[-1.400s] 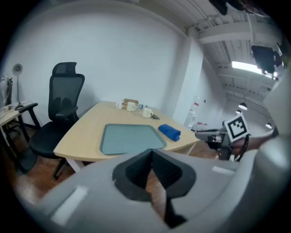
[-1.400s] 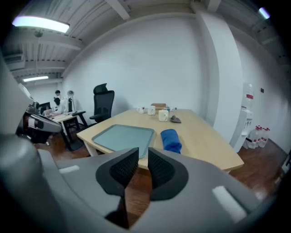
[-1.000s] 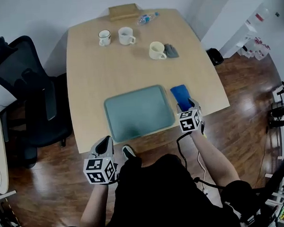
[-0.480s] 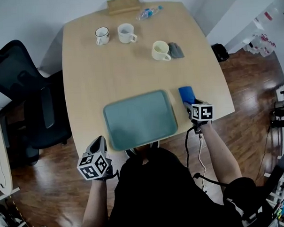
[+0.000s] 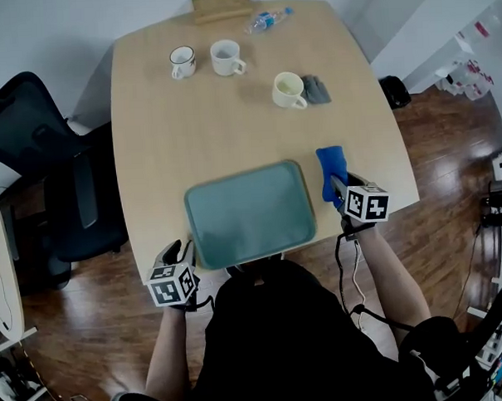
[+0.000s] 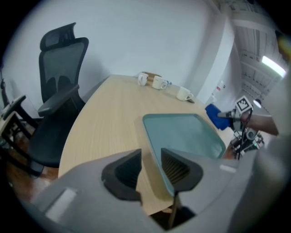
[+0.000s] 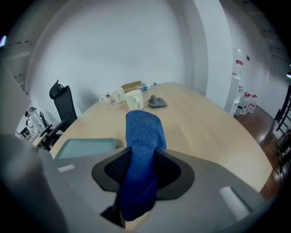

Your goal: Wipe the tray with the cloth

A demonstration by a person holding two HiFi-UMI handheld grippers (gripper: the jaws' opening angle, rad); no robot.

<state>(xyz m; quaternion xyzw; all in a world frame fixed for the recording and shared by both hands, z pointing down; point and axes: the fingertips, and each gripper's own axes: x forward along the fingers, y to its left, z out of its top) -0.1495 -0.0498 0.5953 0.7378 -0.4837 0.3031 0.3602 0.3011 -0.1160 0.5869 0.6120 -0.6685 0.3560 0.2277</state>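
Right gripper view shows the right gripper (image 7: 142, 157), jaws just closing, pinching the cloth (image 7: 143, 129), but the tray (image 7: 86, 148) at the near edge of the desk (image 7: 204, 123) may slide during wiping, because the left gripper (image 6: 151, 154), jaws just opening, holds nothing.

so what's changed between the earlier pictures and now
The right claw has just been closing and now pinches the blue cloth. The cloth lay flat beside the tray and now stands up off the table. The left claw has just been opening, with nothing gripped, still off the table's edge by the tray's near left corner. Tray, mugs and bottle stayed put.
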